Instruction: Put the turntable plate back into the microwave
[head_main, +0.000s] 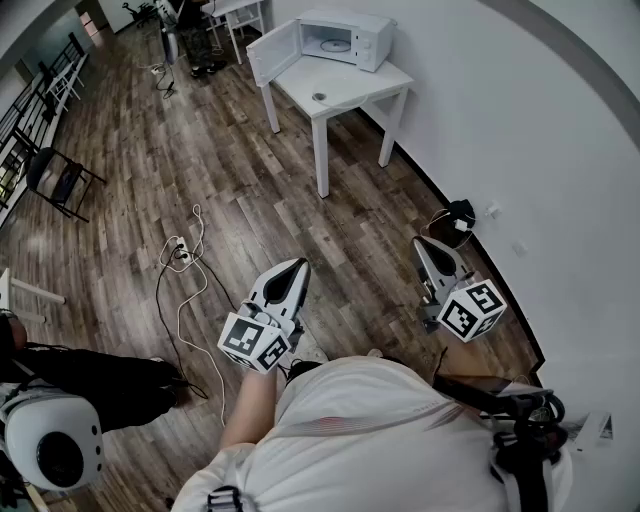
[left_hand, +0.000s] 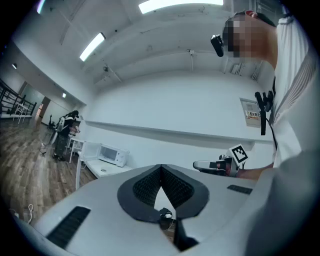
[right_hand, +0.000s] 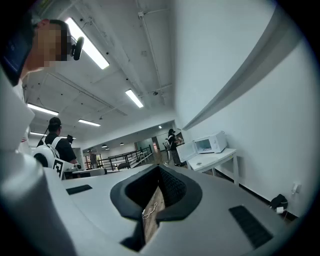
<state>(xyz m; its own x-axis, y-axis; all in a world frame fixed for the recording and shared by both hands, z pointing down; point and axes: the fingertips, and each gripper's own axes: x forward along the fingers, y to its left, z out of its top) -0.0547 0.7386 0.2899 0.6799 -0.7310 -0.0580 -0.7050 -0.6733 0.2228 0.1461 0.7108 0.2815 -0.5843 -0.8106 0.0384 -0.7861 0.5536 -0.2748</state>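
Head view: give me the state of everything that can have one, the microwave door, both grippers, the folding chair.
Microwave door: swung wide open, on the white table.
Left gripper: shut, nothing between its jaws, held level.
Right gripper: shut, nothing between its jaws, held level.
Folding chair: unfolded, standing upright on the floor.

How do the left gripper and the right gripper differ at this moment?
The left gripper hangs over the wooden floor; the right gripper is nearer the wall. In the head view the left gripper slants rightward, the right gripper leftward. Both are shut, empty and far from the microwave.
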